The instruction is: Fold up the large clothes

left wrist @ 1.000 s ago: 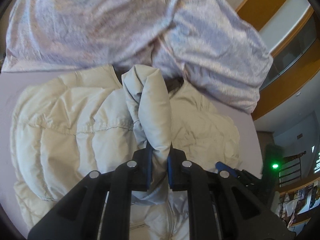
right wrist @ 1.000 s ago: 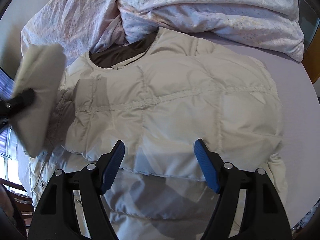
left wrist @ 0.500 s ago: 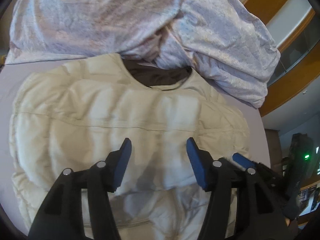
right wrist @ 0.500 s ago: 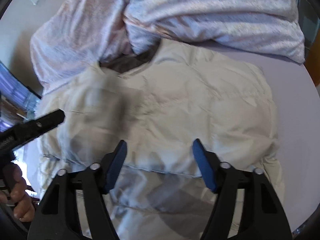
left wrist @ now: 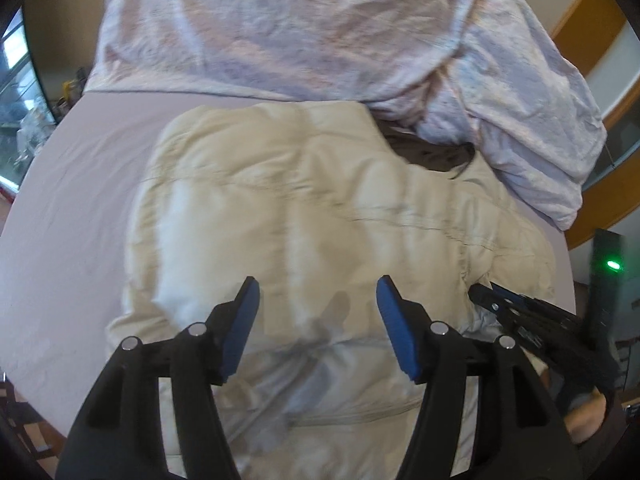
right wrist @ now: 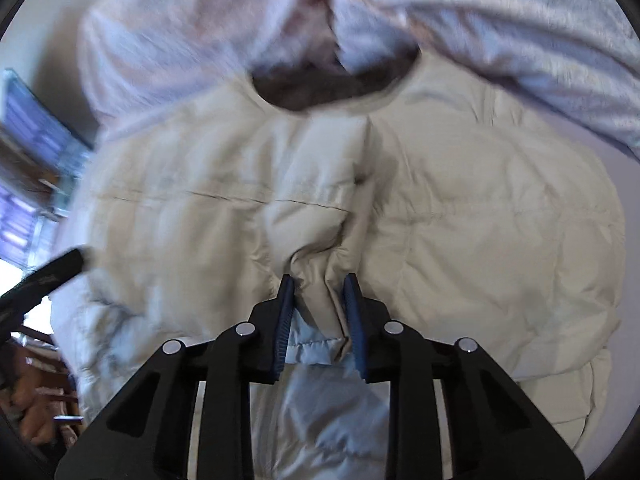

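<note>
A cream quilted puffer jacket [left wrist: 320, 216] lies spread on a lilac bed sheet [left wrist: 80, 208], its dark-lined collar [left wrist: 428, 152] toward the rumpled duvet. It also fills the right wrist view [right wrist: 480, 216]. My left gripper [left wrist: 318, 312] is open and empty, hovering over the jacket's lower middle. My right gripper [right wrist: 318, 292] is shut on a pinched fold of the jacket [right wrist: 320, 272] near its middle. The right gripper also shows in the left wrist view [left wrist: 500, 304] at the jacket's right edge. The left gripper's arm shows in the right wrist view [right wrist: 44, 276] at the left.
A rumpled pale lilac duvet [left wrist: 320, 28] is heaped along the far side of the bed, touching the collar. A wooden frame [left wrist: 592, 204] and a device with a green light [left wrist: 614, 266] stand at the right. Bare sheet lies left of the jacket.
My left gripper let go of the folded sleeve, opened and drew back over the jacket. My right gripper moved in and closed on a fold of the jacket.
</note>
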Motion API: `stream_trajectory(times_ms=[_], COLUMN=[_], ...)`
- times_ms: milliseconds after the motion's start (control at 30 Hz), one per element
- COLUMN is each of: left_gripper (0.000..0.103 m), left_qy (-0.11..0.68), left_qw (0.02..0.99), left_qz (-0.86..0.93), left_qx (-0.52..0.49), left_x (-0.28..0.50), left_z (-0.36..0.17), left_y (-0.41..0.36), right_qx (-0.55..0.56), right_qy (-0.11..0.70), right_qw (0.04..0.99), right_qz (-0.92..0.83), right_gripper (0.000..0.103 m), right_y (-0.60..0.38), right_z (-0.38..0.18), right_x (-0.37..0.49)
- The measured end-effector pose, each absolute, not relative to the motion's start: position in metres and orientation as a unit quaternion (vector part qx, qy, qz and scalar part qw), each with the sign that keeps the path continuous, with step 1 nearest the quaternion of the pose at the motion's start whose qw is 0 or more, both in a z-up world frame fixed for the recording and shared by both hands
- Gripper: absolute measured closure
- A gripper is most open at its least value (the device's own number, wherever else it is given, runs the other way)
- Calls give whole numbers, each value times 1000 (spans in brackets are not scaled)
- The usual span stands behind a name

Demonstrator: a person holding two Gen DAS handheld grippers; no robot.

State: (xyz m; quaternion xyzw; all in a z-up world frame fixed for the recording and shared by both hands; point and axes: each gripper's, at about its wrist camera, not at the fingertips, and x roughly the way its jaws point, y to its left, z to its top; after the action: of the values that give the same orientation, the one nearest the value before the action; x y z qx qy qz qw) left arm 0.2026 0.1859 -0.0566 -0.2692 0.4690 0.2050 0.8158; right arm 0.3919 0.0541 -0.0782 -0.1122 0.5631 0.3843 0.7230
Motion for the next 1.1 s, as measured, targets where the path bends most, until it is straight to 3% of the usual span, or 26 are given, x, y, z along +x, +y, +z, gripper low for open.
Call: stream_trajectory(times_ms=[267,367,433,500,800,1100], left_gripper=[38,35,33,33,33,33], left_qy=[478,483,487,495,531,560], left_qw=[808,807,806,803,784,767], left_qz=[235,240,242,242,237,206], left_qx=[-253,-242,-234,-226,-218,-237], left_x=[165,152,145,134,78,41], left_z=[-57,-57,-58,-61,-83,-107], left_y=[211,218,220,223,230,215], right_qx=[-90,-80,-73,-65,-26,63], right_qy=[594,596,590,579,604,657], right_qw=[716,713,716,722,727,710], right_qz=[355,361,366,374,327,245], right_gripper=[75,57,32,25,22,22], right_y=[58,43,25,-1,-152,-279], right_z=[-97,-89,-80,-69,-69,-110], right_x=[409,410,408,406,419,422])
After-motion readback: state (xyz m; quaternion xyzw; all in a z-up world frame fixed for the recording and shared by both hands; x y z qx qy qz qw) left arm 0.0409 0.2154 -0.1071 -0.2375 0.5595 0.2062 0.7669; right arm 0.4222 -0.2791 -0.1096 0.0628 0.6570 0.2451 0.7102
